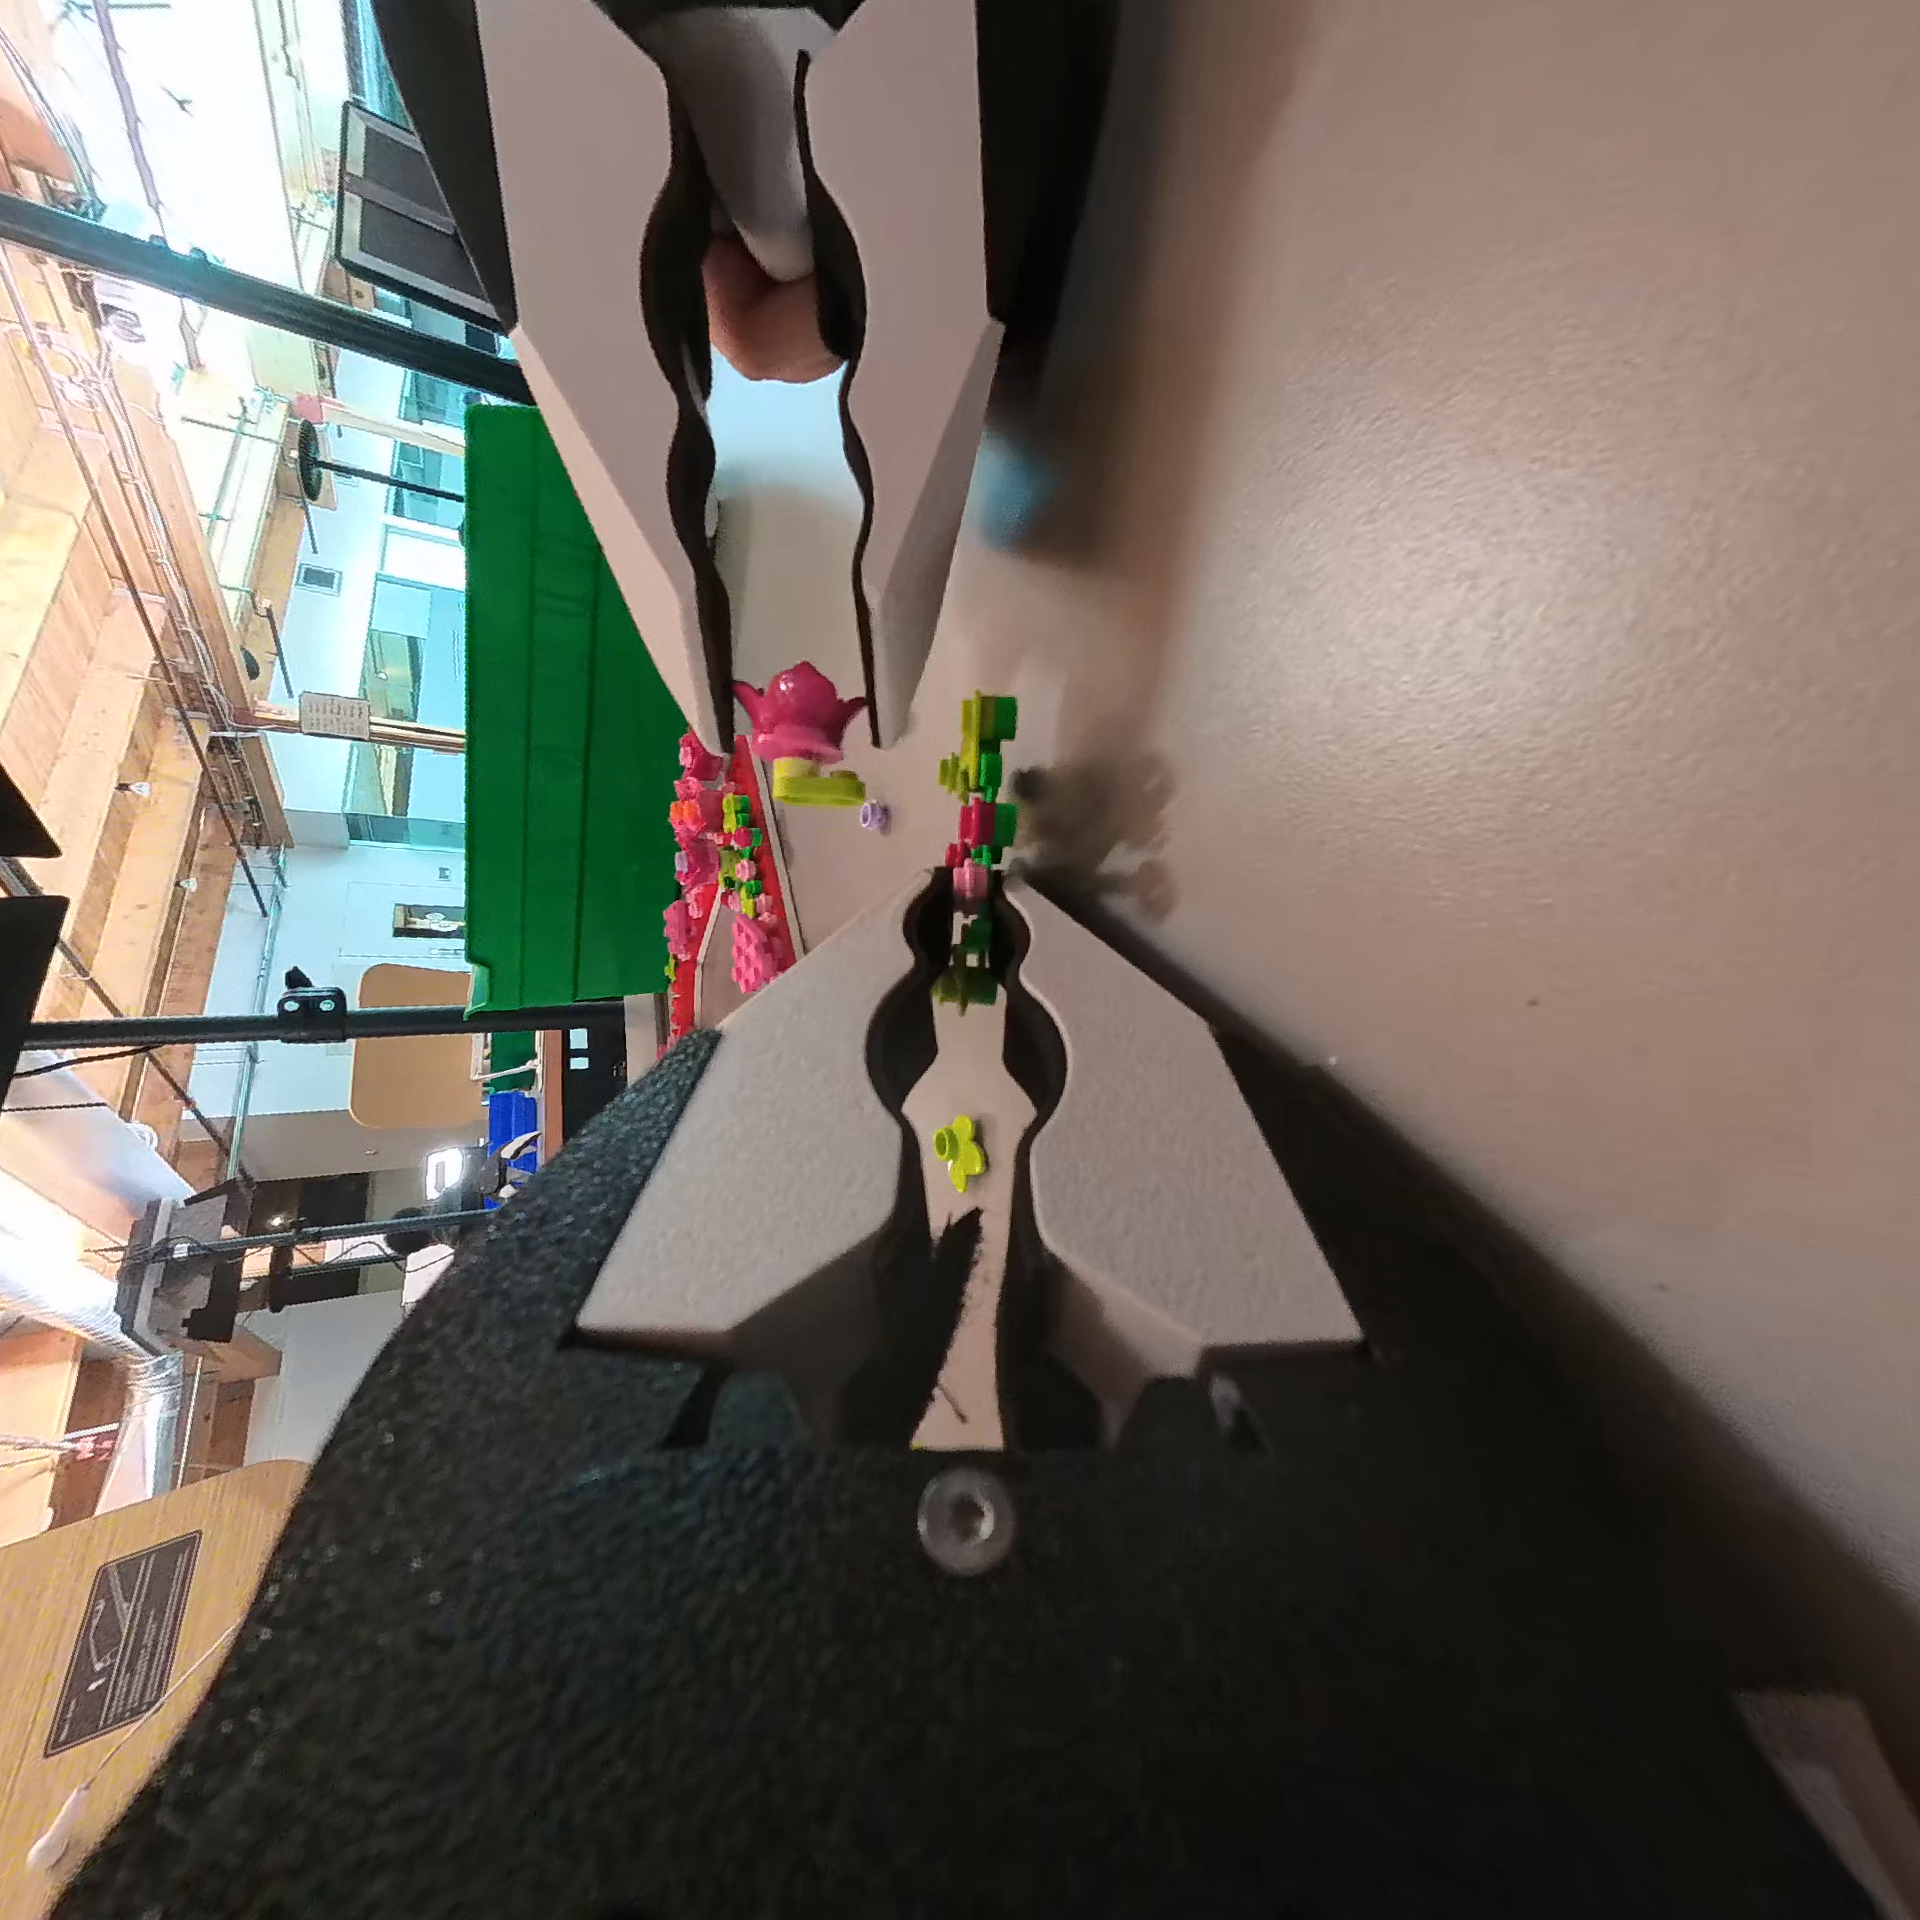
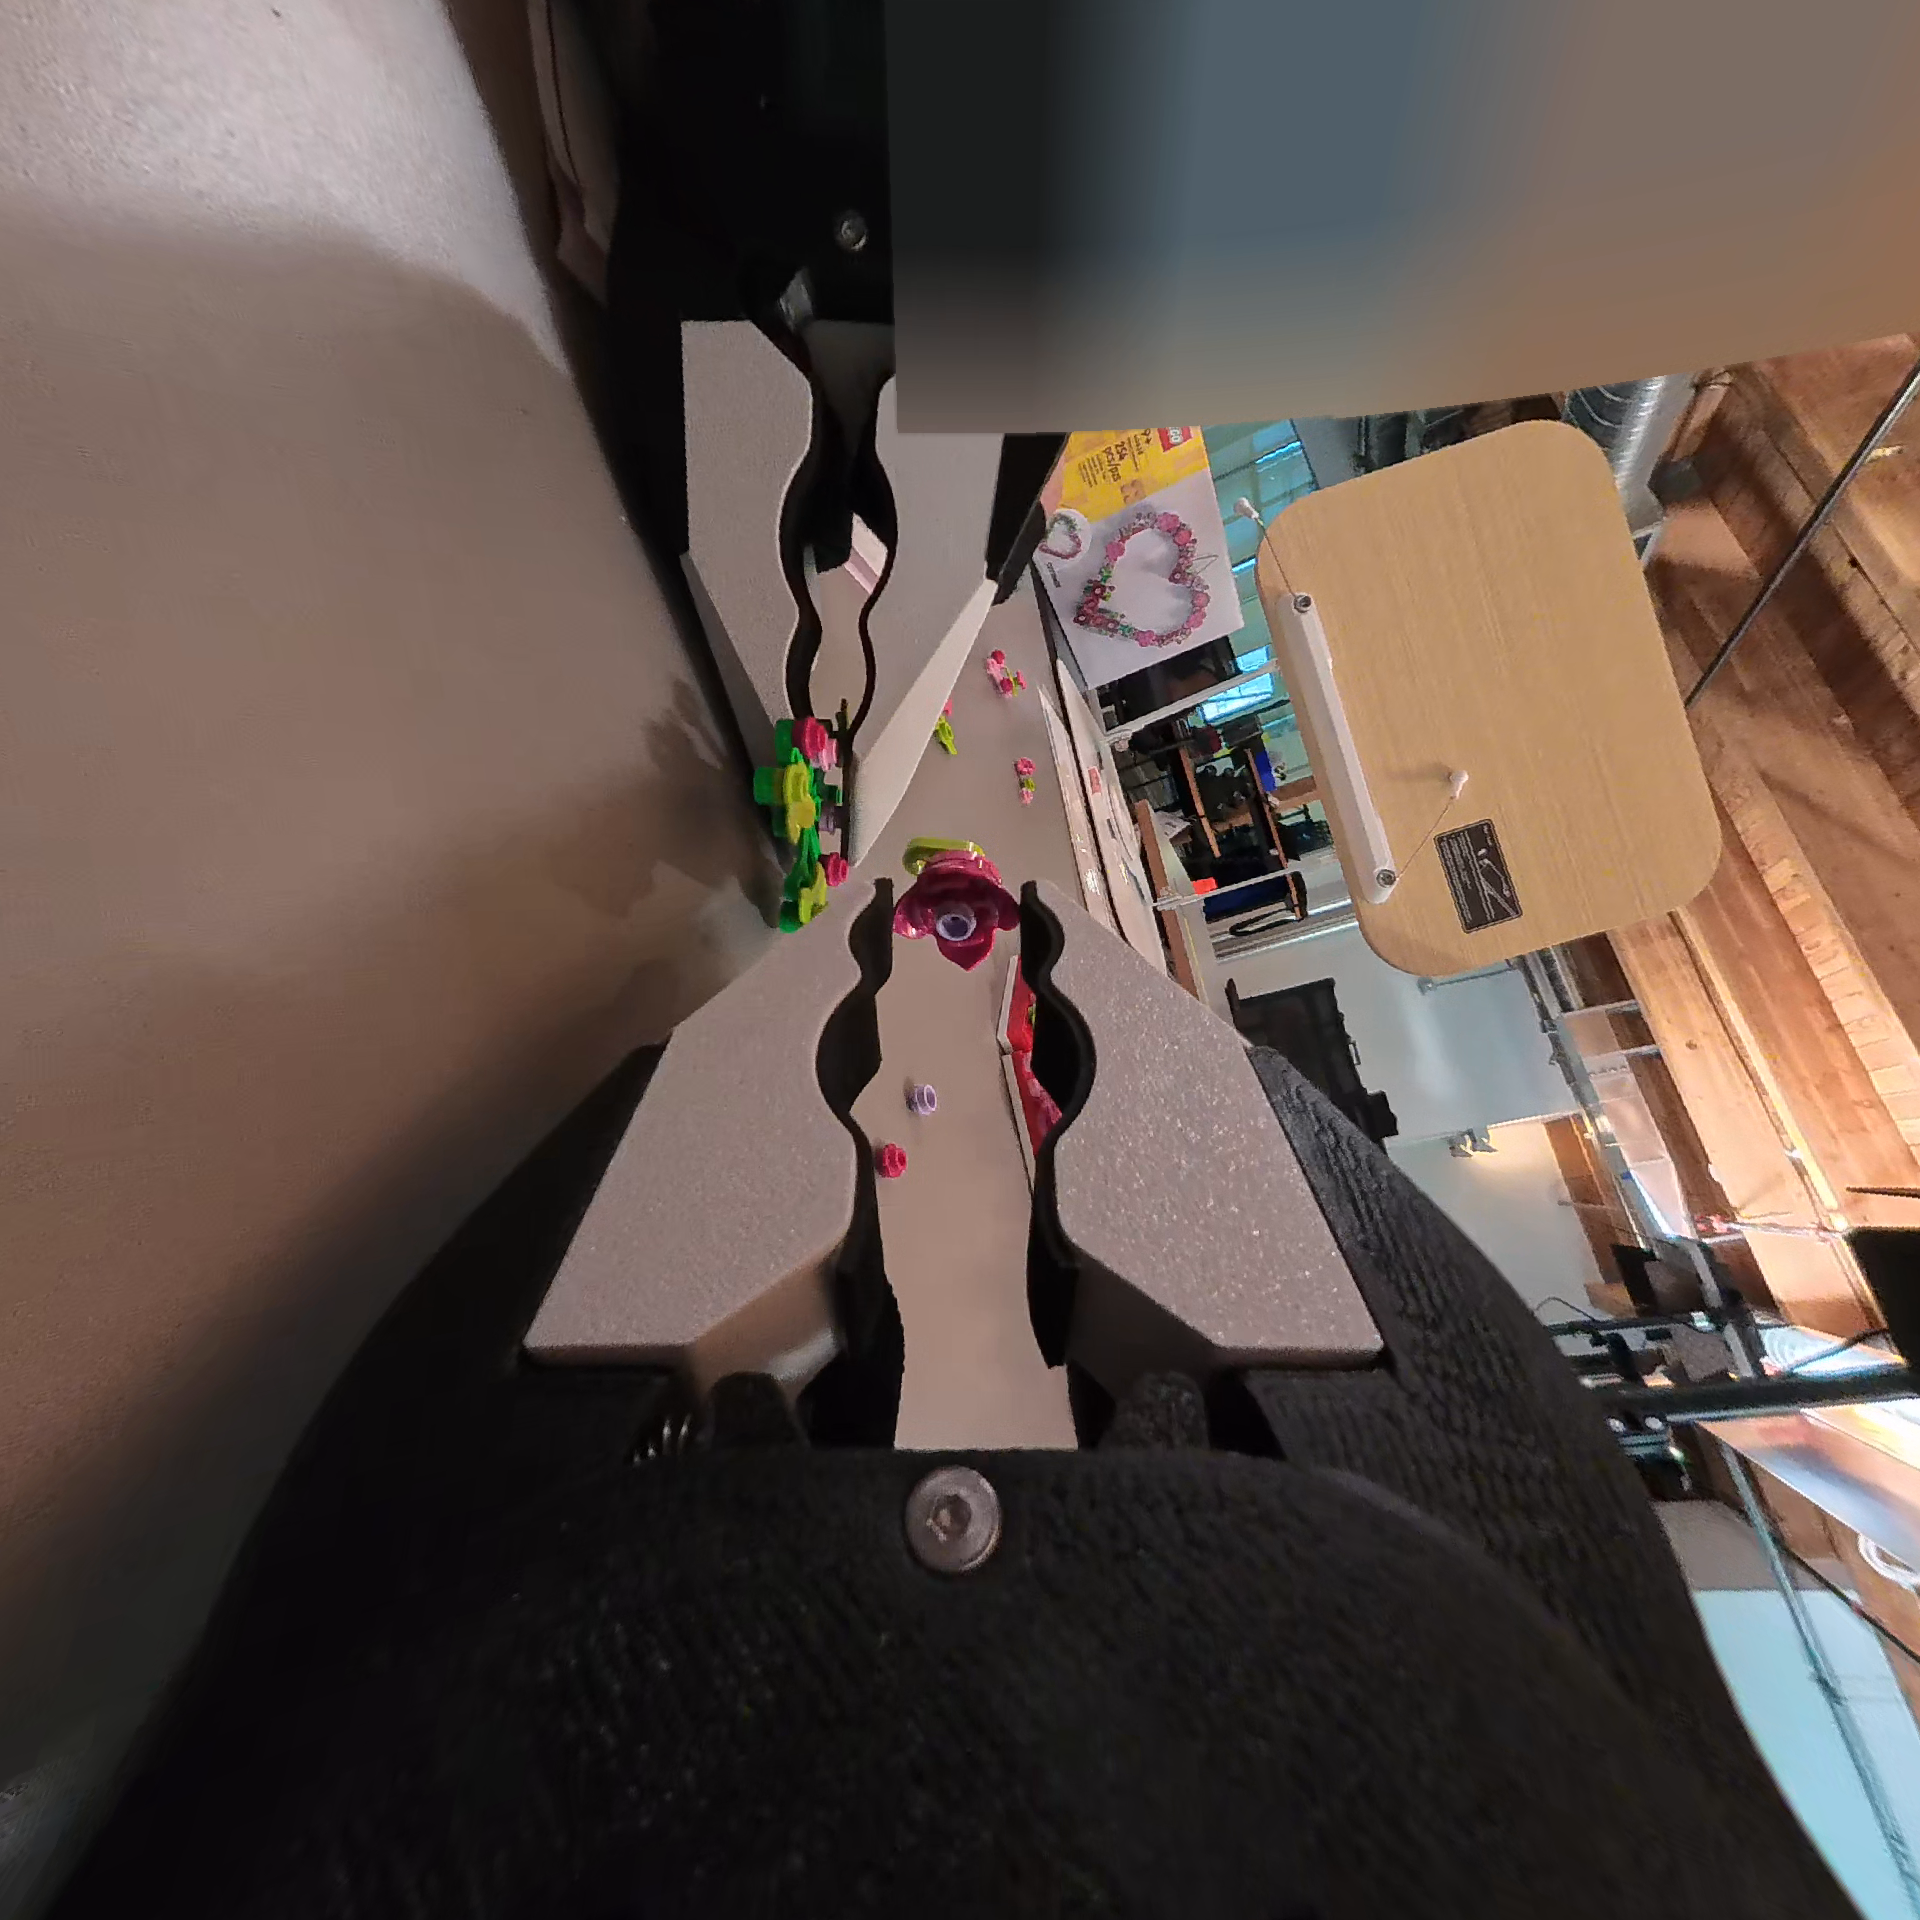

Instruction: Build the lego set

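My left gripper is shut on a strip of green, lime and pink Lego flowers, held just above the grey table. The strip also shows in the right wrist view. My right gripper is open, and its tips flank a magenta rose piece with a lavender centre. The rose sits on a lime leaf piece on the table. A red heart frame with pink flowers lies beside the right gripper.
Loose studs lie on the table: lavender, magenta, and a lime flower. The Lego box and white booklet pages lie at the far side. A green board stands behind the heart frame. Left and right tips are no more than a few centimetres apart.
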